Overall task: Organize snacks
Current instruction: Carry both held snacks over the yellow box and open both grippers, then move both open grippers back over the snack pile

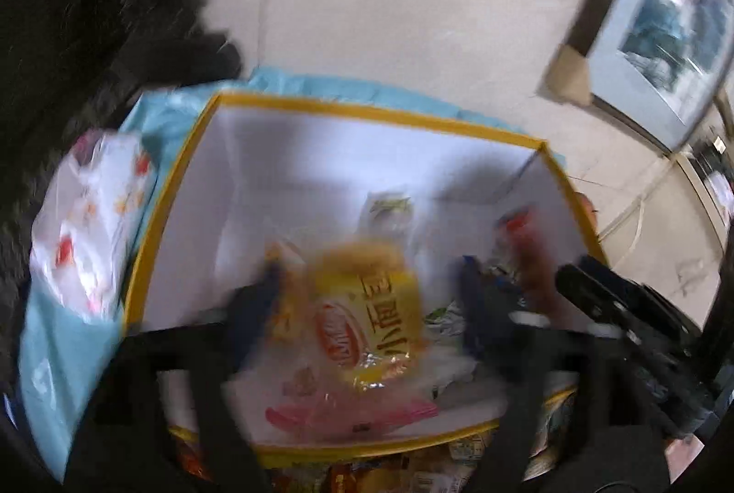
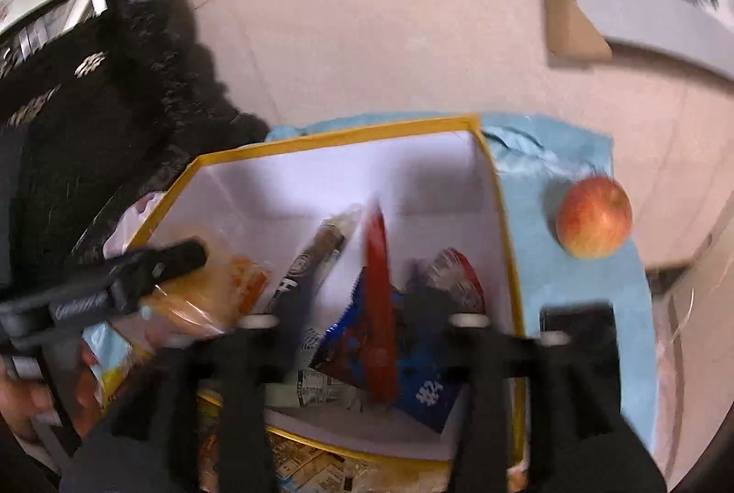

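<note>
My left claw (image 1: 367, 291) hangs above the white box (image 1: 284, 153) with the yellow rim, and its jaws stand wide apart. A yellow snack bag (image 1: 367, 309) is seen between the two fingers, but the fingers do not press on it; the picture is blurred, so I cannot tell if the bag already lies on the other snacks in the box. Under it I see a clear bag with pink print (image 1: 348, 410). My right claw (image 2: 367, 309) is over the same box (image 2: 426, 181) and its jaws are also apart, with nothing pressed between them. Below it, inside the box, a blue and red snack bag (image 2: 380, 337) stands tilted, a dark long packet (image 2: 316, 259) leans beside it, and a round red and white packet (image 2: 458, 277) lies near the right wall. In the right view my other claw (image 2: 151, 268) reaches in from the left, above an orange bag (image 2: 220, 286). The box stands on a light blue cloth (image 2: 573, 291). An apple (image 2: 594, 218) rests on this cloth, to the right of the box and apart from it. A white plastic bag with red and orange marks (image 1: 91, 227) lies to the left of the box, just beside its wall.
</note>
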Motion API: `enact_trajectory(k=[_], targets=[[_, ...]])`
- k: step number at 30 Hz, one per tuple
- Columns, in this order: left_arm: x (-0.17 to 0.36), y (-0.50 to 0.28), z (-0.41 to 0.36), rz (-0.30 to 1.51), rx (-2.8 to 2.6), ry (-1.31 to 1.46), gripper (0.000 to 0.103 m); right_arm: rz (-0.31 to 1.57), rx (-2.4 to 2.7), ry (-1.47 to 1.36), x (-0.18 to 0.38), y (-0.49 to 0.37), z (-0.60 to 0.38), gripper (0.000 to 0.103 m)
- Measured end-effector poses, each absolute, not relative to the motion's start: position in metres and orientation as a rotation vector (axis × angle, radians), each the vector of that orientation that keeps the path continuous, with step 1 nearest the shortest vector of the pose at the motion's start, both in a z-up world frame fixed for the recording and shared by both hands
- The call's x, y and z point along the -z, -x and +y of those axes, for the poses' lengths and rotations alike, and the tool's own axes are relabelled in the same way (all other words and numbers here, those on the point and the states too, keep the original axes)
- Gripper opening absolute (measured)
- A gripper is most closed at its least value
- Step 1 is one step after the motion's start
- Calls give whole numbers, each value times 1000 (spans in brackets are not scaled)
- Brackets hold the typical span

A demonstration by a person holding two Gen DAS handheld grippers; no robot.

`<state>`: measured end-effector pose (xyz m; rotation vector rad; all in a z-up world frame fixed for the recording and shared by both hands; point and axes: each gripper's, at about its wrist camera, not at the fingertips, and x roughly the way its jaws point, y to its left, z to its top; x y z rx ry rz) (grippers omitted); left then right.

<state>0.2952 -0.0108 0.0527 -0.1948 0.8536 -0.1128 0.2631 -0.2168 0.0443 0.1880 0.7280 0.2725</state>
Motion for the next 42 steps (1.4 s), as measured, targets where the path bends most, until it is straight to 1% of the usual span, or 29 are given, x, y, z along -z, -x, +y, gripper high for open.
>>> enact_trajectory(k=[1,2,3,4,5,6,8,9,11,15,22,25,27,29,35,38,42], targets=[[-54,-287,-5,793,78,222,95,679,-274,-218,-46,-257,-222,60],[-56,-280,-1,756,52,231,96,644,-268,-231,-49,-252,-226,63],[-58,-274,3,733,30,234,101,634,-253,-228,-52,-247,-229,70],[-60,-269,5,728,23,238,101,636,-239,-227,-54,-241,-232,73],[-61,-265,7,730,32,242,101,622,-233,-238,-56,-235,-236,79],[-63,-260,8,736,49,244,101,607,-229,-249,-58,-228,-240,88],[-64,-248,9,745,77,239,101,565,-210,-262,-63,-207,-246,100],[-66,-240,9,742,92,232,101,538,-206,-266,-65,-196,-249,101],[-66,-224,10,735,115,217,101,513,-209,-270,-67,-181,-252,102],[-56,-184,13,732,159,197,101,541,-208,-316,-57,-145,-261,102],[-16,-113,21,721,208,131,101,615,-196,-348,-23,-98,-271,102],[2,-92,23,758,194,92,101,652,-188,-339,-8,-86,-273,102],[6,-84,26,757,180,93,101,647,-176,-341,-4,-79,-275,102],[8,-80,31,770,159,111,101,598,-141,-336,-5,-69,-278,102],[3,-73,34,765,148,128,101,526,-108,-223,-17,-56,-275,102],[2,-68,32,757,154,126,101,514,-118,-276,-16,-52,-282,102],[9,-70,31,808,212,160,101,678,-173,-321,-3,-66,-283,102]])
